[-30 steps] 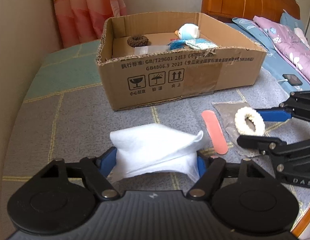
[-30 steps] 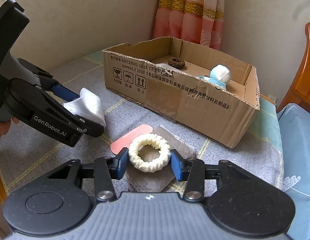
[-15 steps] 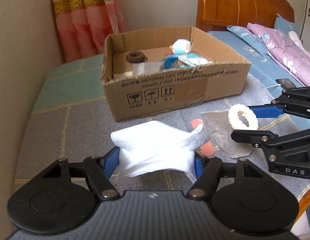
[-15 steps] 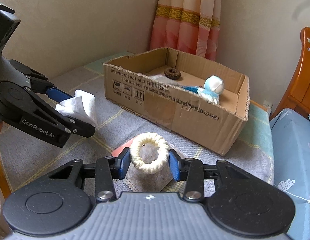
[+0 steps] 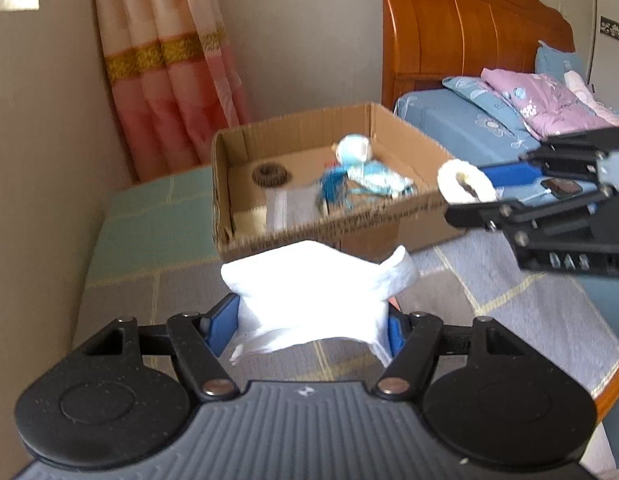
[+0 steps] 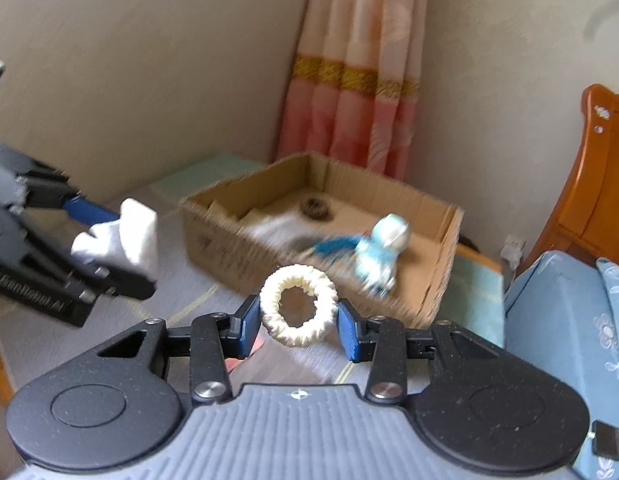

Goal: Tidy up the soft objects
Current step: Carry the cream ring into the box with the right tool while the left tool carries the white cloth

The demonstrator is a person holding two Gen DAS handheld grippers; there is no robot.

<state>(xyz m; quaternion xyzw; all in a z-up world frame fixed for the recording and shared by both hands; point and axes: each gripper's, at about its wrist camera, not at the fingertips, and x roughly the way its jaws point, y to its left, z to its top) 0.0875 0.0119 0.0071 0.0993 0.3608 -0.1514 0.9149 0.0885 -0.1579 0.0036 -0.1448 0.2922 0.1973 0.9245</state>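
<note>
You're over a grey checked bed cover [image 5: 489,280] with a pink curtain [image 6: 349,92] in the corner and an open cardboard box [image 5: 389,220] in front of you. Your left gripper [image 5: 313,320] is clamped on a crumpled white cloth [image 5: 313,280], held in the air short of the box's near wall. Your right gripper [image 6: 297,326] pinches a cream knitted ring [image 6: 297,306] between its blue pads [image 6: 247,326], raised near the box's edge. Inside the box lie a brown ring [image 5: 270,175] and a blue-and-white plush toy [image 6: 383,248] (both blurred).
</note>
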